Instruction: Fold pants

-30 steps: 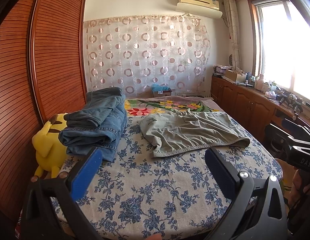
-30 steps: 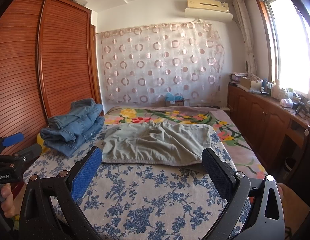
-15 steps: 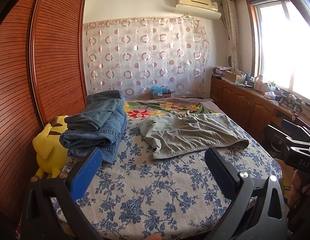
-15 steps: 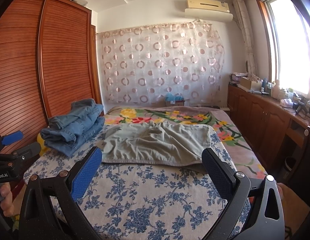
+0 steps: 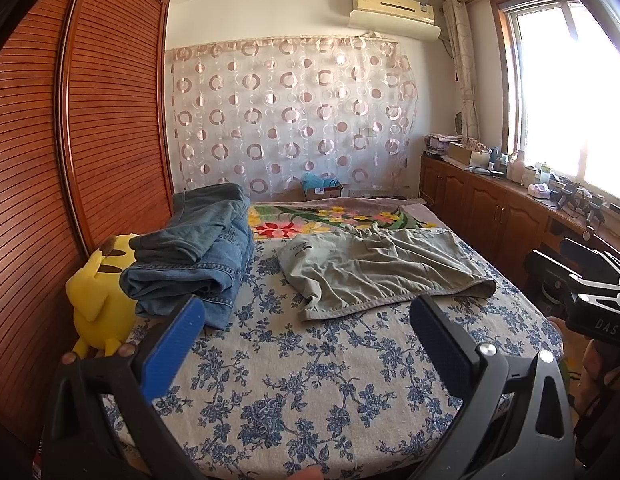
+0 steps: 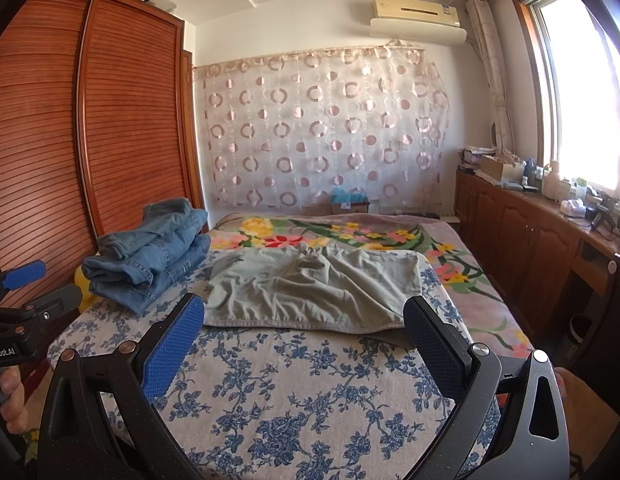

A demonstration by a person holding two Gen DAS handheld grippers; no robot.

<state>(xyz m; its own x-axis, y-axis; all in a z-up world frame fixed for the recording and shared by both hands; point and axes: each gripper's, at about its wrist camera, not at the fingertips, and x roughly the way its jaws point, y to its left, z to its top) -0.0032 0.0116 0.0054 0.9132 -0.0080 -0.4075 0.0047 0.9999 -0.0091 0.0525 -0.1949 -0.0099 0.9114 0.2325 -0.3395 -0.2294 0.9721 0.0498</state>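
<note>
On the bed (image 6: 310, 400), grey pants (image 6: 314, 292) lie beside jeans (image 6: 150, 256)

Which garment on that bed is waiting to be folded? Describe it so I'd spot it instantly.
Start at the bed with the blue-flowered cover. Mid-bed lie the grey-green pants, spread flat in a single layer. Unlike the blue denim pile stacked beside them, they are pale, thin and unfolded.
</note>
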